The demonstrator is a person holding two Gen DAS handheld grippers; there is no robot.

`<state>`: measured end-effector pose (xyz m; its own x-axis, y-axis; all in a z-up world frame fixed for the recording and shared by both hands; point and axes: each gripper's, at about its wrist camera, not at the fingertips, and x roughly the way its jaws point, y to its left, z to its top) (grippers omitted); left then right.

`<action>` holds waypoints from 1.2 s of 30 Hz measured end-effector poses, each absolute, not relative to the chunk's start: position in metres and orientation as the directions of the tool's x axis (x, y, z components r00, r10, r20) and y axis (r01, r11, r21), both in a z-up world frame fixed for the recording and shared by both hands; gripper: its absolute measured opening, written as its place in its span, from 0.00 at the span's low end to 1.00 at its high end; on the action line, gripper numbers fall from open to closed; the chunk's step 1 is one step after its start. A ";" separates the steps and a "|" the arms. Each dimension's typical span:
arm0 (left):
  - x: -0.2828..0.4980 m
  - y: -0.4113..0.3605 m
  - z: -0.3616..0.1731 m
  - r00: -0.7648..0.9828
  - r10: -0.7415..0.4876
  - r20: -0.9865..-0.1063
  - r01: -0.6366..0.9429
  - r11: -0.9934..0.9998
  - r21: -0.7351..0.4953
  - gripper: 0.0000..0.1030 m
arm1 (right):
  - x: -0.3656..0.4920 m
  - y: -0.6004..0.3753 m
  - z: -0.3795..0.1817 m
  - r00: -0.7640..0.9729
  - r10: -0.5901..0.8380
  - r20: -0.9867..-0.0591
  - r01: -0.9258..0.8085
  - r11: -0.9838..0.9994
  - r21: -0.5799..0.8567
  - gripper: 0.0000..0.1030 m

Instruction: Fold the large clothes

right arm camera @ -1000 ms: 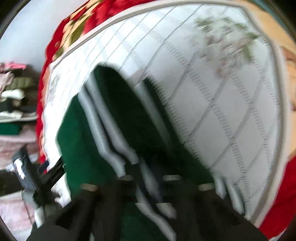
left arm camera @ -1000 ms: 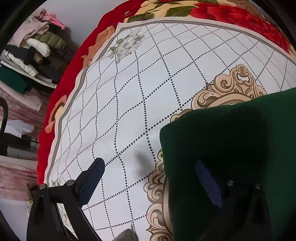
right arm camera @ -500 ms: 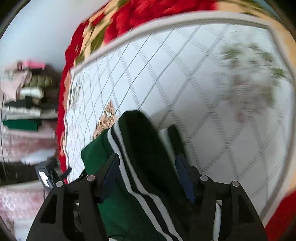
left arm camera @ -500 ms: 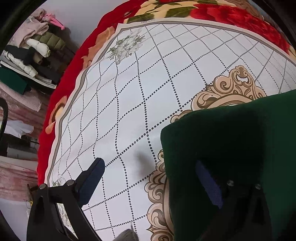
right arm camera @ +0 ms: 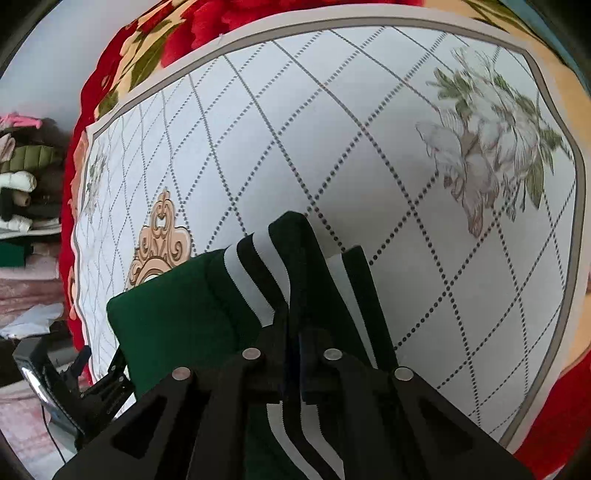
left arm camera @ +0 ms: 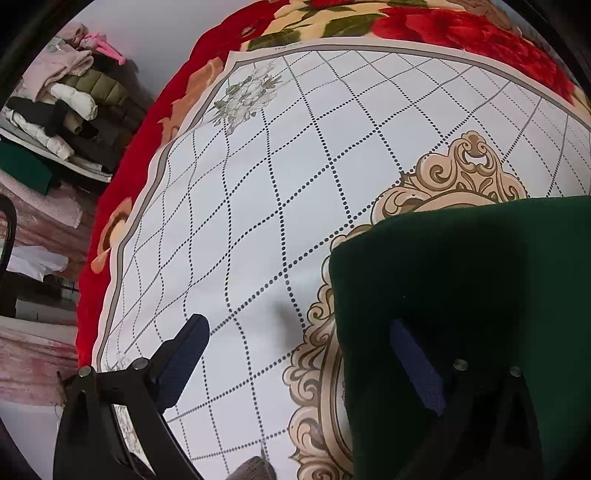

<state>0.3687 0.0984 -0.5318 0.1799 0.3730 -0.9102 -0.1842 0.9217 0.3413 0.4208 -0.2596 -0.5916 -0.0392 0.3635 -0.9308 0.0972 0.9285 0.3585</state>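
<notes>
A dark green garment (left arm camera: 461, 295) with white and black stripes lies partly folded on a white patterned cloth (left arm camera: 277, 166). In the left wrist view my left gripper (left arm camera: 299, 354) is open and empty, its left finger over bare cloth and its right finger over the garment's left edge. In the right wrist view my right gripper (right arm camera: 293, 332) is shut on the garment's striped edge (right arm camera: 295, 266), with the fabric pinched between the fingers and standing up above them. The green body (right arm camera: 177, 317) spreads to the left. The left gripper (right arm camera: 99, 384) shows at the garment's lower left corner.
The white cloth covers a red floral blanket (left arm camera: 443, 29) on a table or bed. Shelves of stacked clothes (left arm camera: 55, 110) stand at the left, and they also show in the right wrist view (right arm camera: 22, 184). Bare cloth (right arm camera: 424, 221) lies right of the garment.
My right gripper has closed on the striped edge and settled; the earlier blur is gone. The left gripper has stayed open in the same place.
</notes>
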 end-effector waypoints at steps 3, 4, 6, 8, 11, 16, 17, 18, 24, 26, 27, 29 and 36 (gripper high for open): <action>0.365 0.099 -0.507 0.207 0.274 -0.939 -0.215 0.949 0.230 0.98 | 0.426 -0.266 -0.569 -0.010 0.358 -0.934 0.092 0.930 0.355 0.52; 0.364 0.096 -0.496 0.221 0.224 -0.949 -0.225 0.959 0.174 0.98 | 0.427 -0.276 -0.561 0.010 0.379 -0.925 0.086 0.922 0.378 0.57; 0.363 0.081 -0.480 0.235 0.128 -0.963 -0.219 0.973 0.076 0.98 | 0.435 -0.283 -0.561 0.017 0.432 -0.902 0.078 0.898 0.432 0.58; 0.363 0.064 -0.472 0.244 0.066 -0.968 -0.197 0.980 0.017 0.98 | 0.441 -0.274 -0.574 -0.032 0.479 -0.877 0.067 0.877 0.477 0.58; 0.366 0.036 -0.471 0.235 -0.002 -0.972 -0.159 0.986 -0.040 0.98 | 0.442 -0.262 -0.598 -0.097 0.528 -0.844 0.053 0.849 0.525 0.42; 0.369 0.005 -0.477 0.222 -0.041 -0.974 -0.113 0.991 -0.068 0.98 | 0.430 -0.260 -0.584 -0.027 0.481 -0.877 0.021 0.877 0.480 0.02; 0.370 -0.001 -0.479 0.224 -0.037 -0.974 -0.102 0.993 -0.061 0.98 | 0.427 -0.267 -0.576 0.020 0.468 -0.884 0.038 0.883 0.468 0.02; 0.370 -0.005 -0.480 0.222 -0.032 -0.975 -0.092 0.994 -0.054 0.98 | 0.425 -0.272 -0.572 0.047 0.457 -0.888 0.063 0.886 0.459 0.02; 0.370 -0.019 -0.483 0.220 -0.025 -0.975 -0.053 0.998 -0.037 0.98 | 0.419 -0.304 -0.595 -0.007 0.488 -0.873 0.157 0.862 0.481 0.08; 0.369 -0.022 -0.483 0.223 -0.023 -0.975 -0.049 0.998 -0.034 0.98 | 0.415 -0.316 -0.586 -0.033 0.507 -0.861 0.164 0.853 0.496 0.36; 0.368 -0.023 -0.484 0.222 -0.023 -0.975 -0.048 0.998 -0.034 0.98 | 0.409 -0.324 -0.582 -0.046 0.506 -0.861 0.168 0.854 0.492 0.60; 0.367 -0.026 -0.488 0.213 -0.023 -0.977 -0.046 0.998 -0.034 0.98 | 0.391 -0.335 -0.579 -0.062 0.540 -0.840 0.159 0.836 0.526 0.68; 0.357 -0.035 -0.505 0.177 0.015 -0.984 -0.031 0.999 0.009 0.98 | 0.352 -0.335 -0.600 -0.140 0.491 -0.860 0.105 0.871 0.480 0.21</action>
<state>0.3575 -0.0346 -0.5055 0.1770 0.0146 -0.9841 -0.0313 0.9995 0.0092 0.3524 -0.3351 -0.6003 -0.1402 0.4911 -0.8598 0.1053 0.8708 0.4802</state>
